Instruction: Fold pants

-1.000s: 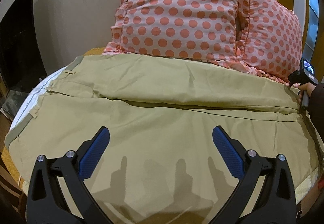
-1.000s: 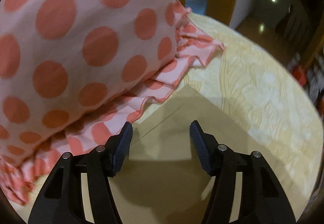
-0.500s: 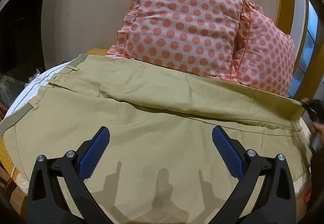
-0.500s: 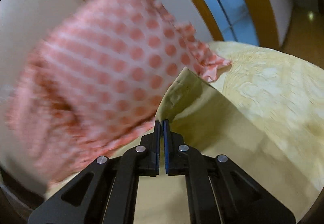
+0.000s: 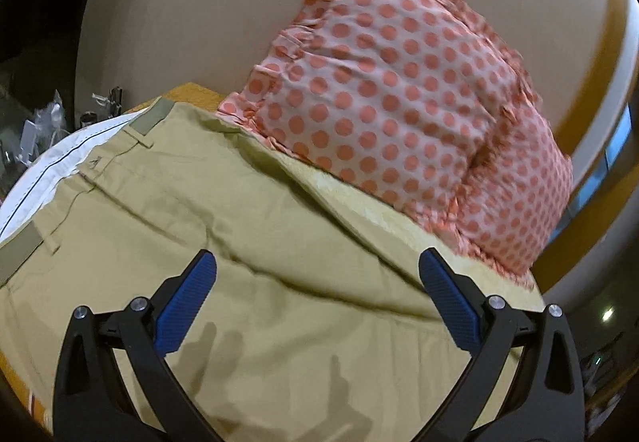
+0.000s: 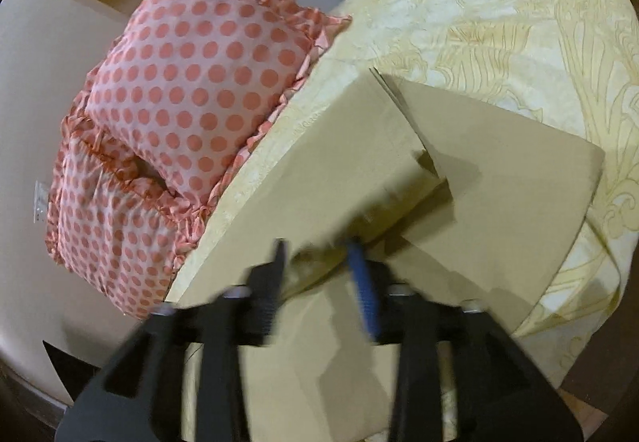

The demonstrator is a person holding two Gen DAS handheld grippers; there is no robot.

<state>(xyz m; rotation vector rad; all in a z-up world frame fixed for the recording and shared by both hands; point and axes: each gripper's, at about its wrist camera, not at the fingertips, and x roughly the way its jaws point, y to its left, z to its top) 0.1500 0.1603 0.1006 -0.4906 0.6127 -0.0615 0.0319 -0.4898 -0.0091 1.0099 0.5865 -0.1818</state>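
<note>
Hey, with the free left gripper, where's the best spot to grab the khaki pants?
Probably the waistband of the pants, approached from the left gripper's left: it is a stiff, thick, exposed edge by the bed's side, easier to pinch than the flat middle under the open jaws.

Pants showing plain khaki; pillows wearing pale pink with coral polka dots; bedspread displaying cream with yellow leaf tracery; finger pads showing blue.

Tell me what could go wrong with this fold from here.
1. The right gripper is blurred; its hold on the lifted pant leg may slip.
2. The left gripper hovers open, pinning nothing, so the pants may drag across the bedspread.
3. The pillows sit close; the leg may catch their ruffles.
</note>
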